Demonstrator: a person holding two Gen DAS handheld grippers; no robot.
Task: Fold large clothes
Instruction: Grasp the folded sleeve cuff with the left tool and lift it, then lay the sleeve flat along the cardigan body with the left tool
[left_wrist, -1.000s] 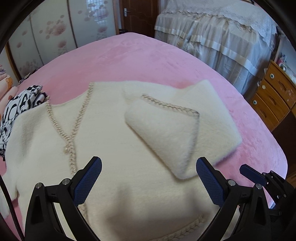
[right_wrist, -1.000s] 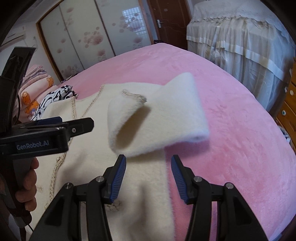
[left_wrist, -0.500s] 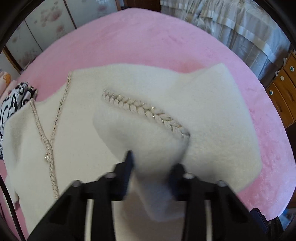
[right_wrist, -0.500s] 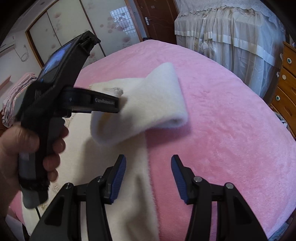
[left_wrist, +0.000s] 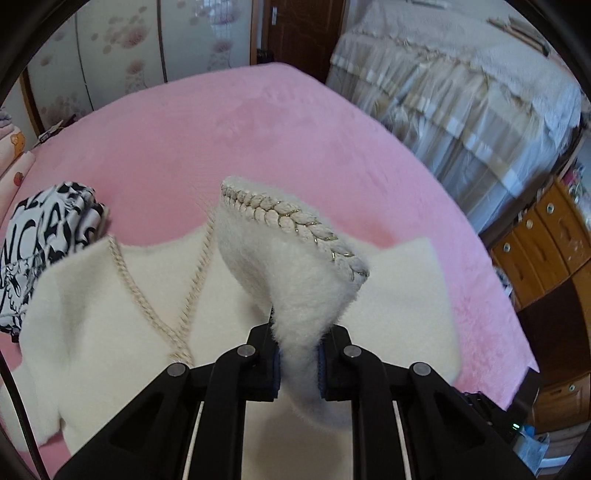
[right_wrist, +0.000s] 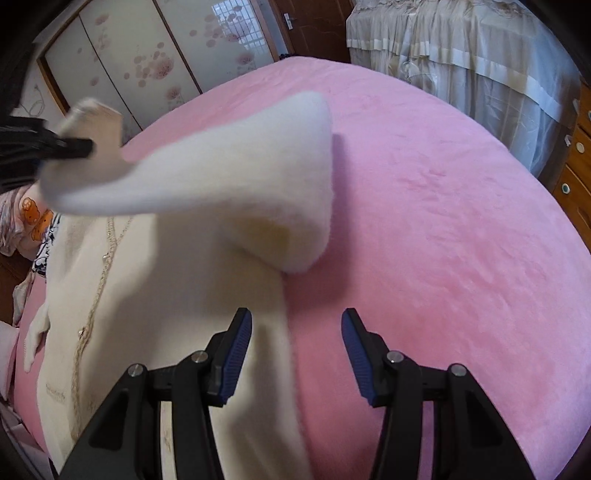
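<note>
A fluffy cream cardigan (left_wrist: 110, 295) with braided gold trim lies front-up on a pink bedspread (left_wrist: 258, 140). My left gripper (left_wrist: 297, 363) is shut on the cardigan's sleeve (left_wrist: 295, 273) near its braided cuff (left_wrist: 291, 218) and holds it lifted above the body. In the right wrist view the lifted sleeve (right_wrist: 221, 177) arches up to the left gripper (right_wrist: 79, 144) at the upper left. My right gripper (right_wrist: 295, 354) is open and empty, low over the cardigan's right edge (right_wrist: 273, 332), its left finger above the fabric.
A black-and-white patterned garment (left_wrist: 40, 236) lies at the cardigan's left. A second bed with a lace cover (left_wrist: 461, 85) stands behind, a wooden dresser (left_wrist: 543, 251) to the right, sliding wardrobe doors (right_wrist: 147, 62) at the back.
My left gripper moved in, closed on the folded sleeve near the cuff and lifted it off the cardigan. My right gripper stayed open and shifted slightly right.
</note>
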